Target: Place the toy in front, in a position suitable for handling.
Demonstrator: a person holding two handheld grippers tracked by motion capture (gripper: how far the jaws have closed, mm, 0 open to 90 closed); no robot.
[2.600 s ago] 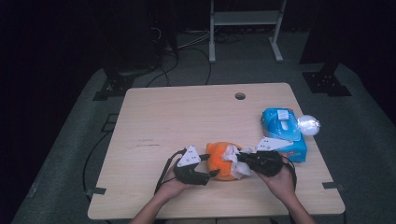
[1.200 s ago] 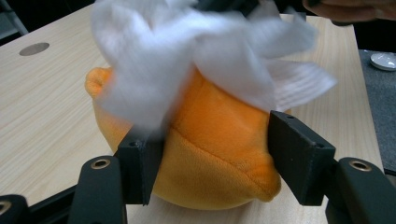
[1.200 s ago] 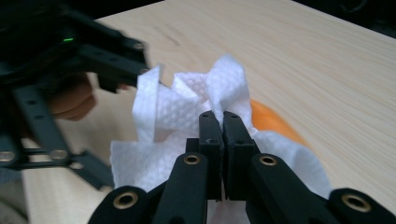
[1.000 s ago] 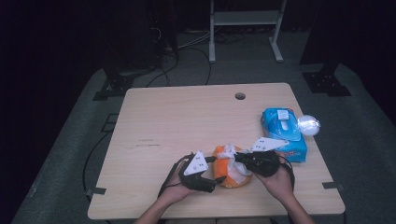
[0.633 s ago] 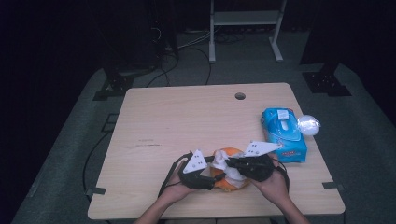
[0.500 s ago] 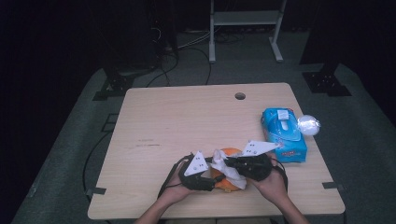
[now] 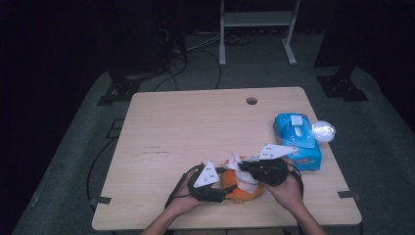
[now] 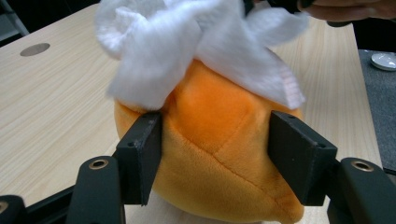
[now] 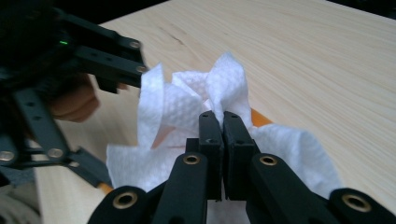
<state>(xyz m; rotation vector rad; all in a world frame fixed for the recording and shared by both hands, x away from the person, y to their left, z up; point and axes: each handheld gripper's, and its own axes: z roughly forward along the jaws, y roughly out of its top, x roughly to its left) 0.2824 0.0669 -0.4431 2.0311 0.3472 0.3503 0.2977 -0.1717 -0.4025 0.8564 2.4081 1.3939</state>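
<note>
- High view, lower middle of the frame: the left gripper (image 7: 221,188) has just been closing its jaws on the orange plush toy (image 7: 234,190), which is between them; in the earlier high view pictures this gripper stood a little more to the left of the toy.
- Left gripper view: both black pads (image 8: 142,156) now press into the sides of the plush toy (image 8: 212,154), and the soft cloth bulges a little between them, so the toy seems to be held steady.
- Right gripper view: the right gripper (image 9: 222,122) has its jaws fully together, pinching a fold of the white wipe (image 9: 187,112). Compared with the earlier pictures, it has come from the right side to over the top of the toy.
- This probably means that wiping of the toy can go on: one gripper fixes the toy and the other moves the wipe.
- The toy rests on the wooden table (image 7: 195,127), near its lower edge. It is round, bright orange, with sewn seams, and the crumpled wipe covers its top.
- A blue pack of wipes (image 7: 297,139) lies apart, at the right of the table.
</note>
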